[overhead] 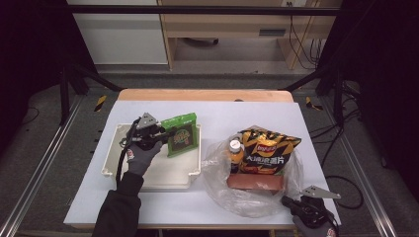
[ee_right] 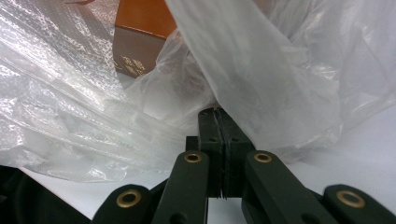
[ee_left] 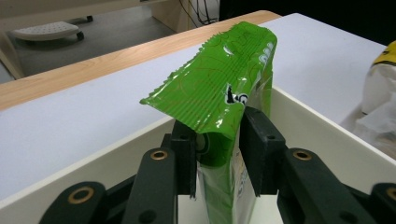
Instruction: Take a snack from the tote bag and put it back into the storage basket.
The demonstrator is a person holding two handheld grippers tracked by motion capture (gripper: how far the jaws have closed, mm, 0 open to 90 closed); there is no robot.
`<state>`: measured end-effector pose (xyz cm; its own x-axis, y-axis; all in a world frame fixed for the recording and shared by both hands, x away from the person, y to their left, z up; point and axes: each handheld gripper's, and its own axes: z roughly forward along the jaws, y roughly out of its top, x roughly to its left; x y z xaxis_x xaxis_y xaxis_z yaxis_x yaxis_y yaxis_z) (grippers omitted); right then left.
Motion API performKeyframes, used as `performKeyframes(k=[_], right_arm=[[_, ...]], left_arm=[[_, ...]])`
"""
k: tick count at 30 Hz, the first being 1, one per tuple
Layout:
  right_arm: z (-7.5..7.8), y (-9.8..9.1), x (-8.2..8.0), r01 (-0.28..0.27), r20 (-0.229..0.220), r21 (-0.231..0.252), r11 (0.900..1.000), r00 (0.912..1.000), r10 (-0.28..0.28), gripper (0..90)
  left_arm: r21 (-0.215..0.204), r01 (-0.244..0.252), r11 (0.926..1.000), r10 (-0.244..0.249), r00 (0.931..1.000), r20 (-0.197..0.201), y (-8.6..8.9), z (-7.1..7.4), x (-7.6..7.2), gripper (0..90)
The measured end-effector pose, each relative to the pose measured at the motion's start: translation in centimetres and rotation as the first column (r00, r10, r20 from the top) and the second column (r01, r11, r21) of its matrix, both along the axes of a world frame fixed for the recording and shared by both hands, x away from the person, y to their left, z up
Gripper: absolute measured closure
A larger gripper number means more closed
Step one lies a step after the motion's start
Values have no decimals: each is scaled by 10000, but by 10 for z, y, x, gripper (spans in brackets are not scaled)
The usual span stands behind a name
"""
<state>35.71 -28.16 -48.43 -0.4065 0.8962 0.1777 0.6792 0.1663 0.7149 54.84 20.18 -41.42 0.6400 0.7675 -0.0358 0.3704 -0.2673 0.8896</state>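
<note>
The green packet (overhead: pixel 181 134) stands over the white tray (overhead: pixel 148 175), long axis upright, between the left tongs (ee_left: pixel 218 133), seemingly loosened around it; the right tongs (ee_right: pixel 218 122), beside that tray, pinch the plastic bag (ee_right: pixel 261 70)

Yellow chip bag (overhead: pixel 269 148) right of centre, orange-capped bottle (overhead: pixel 235 152) touching its left edge, brown box (overhead: pixel 255 182) just below both. White counter (overhead: pixel 148 205) with wooden far edge. Grey floor, cables upper right.
</note>
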Motion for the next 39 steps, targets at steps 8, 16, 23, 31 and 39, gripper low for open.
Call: performKeyframes(k=[8,16,23,31,39], right_arm=[[0,0,0,-3,6,-1,10000,10000,3,897],[0,0,0,2,9,-7,10000,10000,-2,896],[0,0,0,-1,9,-4,10000,10000,1,897],[0,0,0,-5,10,-26,10000,10000,5,897],[0,0,0,2,11,-40,10000,10000,-2,897]], left_arm=[[-24,-527,9986,527,9986,-24,-1,-7,9,624],[-25,-789,9969,789,9969,-61,-3,-12,13,547],[-230,-955,9952,959,9953,165,2,-10,8,379],[-474,-1254,9910,1263,9919,160,13,-5,-15,361],[-50,-1491,9888,1478,9835,-1043,12,-26,-21,582]])
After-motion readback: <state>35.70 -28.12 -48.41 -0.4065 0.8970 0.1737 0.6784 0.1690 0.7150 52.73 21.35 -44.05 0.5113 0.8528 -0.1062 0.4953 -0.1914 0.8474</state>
